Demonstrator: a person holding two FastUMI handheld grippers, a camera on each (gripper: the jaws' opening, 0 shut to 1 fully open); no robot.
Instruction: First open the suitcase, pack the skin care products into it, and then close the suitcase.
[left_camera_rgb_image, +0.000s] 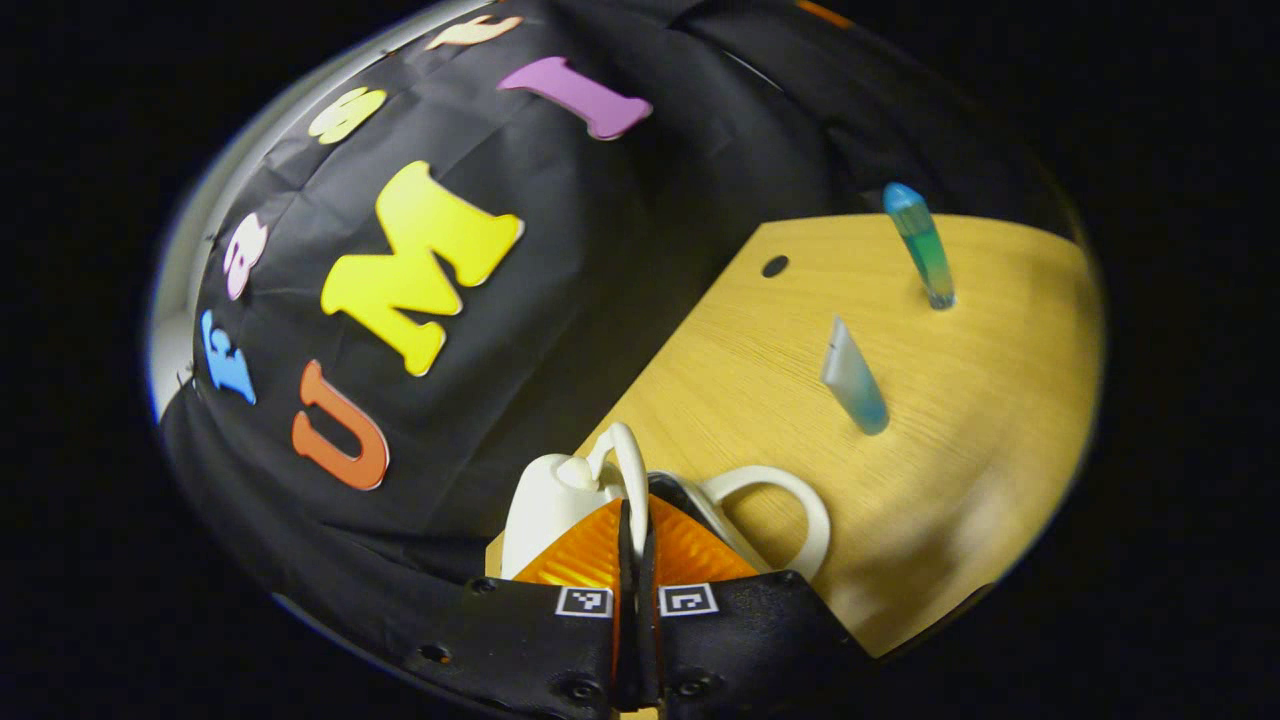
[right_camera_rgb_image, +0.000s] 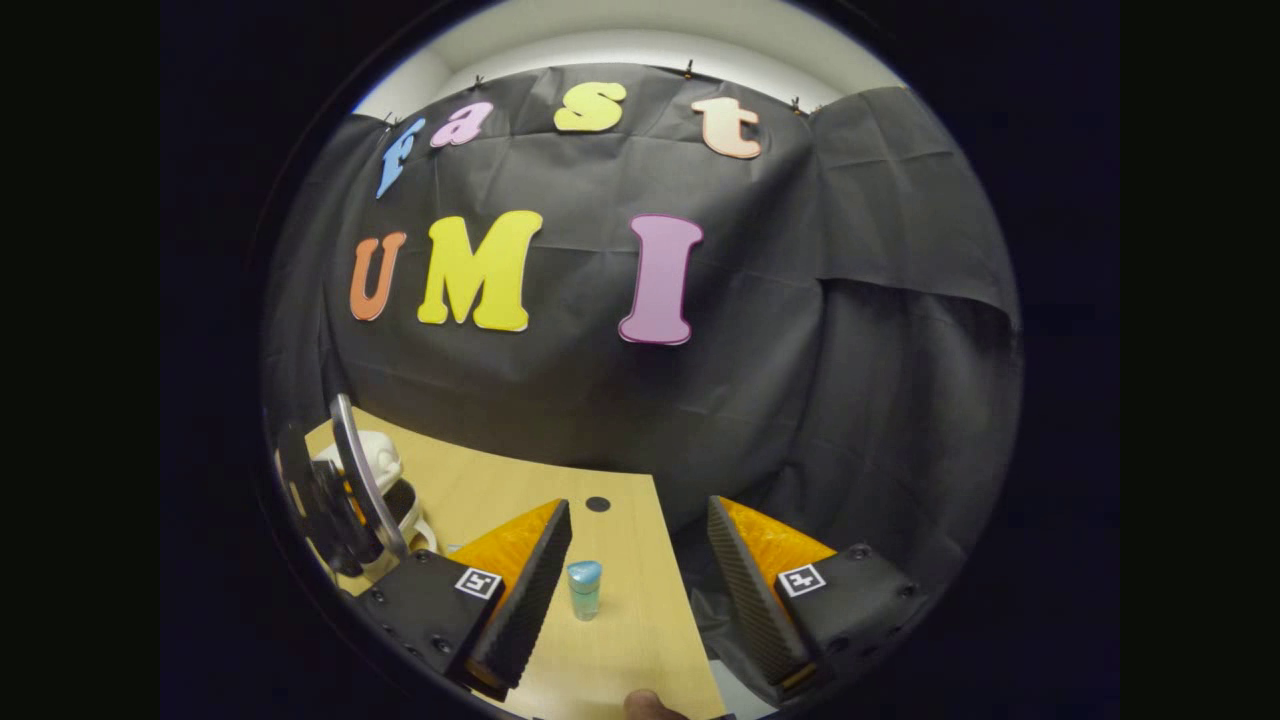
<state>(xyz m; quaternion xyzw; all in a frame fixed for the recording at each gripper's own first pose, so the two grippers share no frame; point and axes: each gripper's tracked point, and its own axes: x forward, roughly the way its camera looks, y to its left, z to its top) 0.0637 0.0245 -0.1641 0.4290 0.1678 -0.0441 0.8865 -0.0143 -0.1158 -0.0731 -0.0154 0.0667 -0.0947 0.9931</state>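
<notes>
Counted two skin care items on the wooden tabletop (left_camera_rgb_image: 960, 420) in the left gripper view: a bottle with a blue cap (left_camera_rgb_image: 920, 245) standing farther off, and a tube with a blue-green end (left_camera_rgb_image: 853, 378) nearer, well apart from each other. Saw the left gripper (left_camera_rgb_image: 636, 540) with jaws pressed together, no gap showing, and could not tell whether anything was pinched between them. Just beyond its tips, found the white suitcase (left_camera_rgb_image: 550, 500) at the tabletop's edge, with two white loops rising from it, one close by the tips and one out to the right. In the right gripper view, found the right gripper (right_camera_rgb_image: 640, 560) with jaws wide apart, holding nothing, and one blue-capped bottle (right_camera_rgb_image: 584, 588) upright on the tabletop between them, nearer the left-hand one without touching either. Noted one small dark hole (right_camera_rgb_image: 597, 504) in the tabletop behind that bottle.
</notes>
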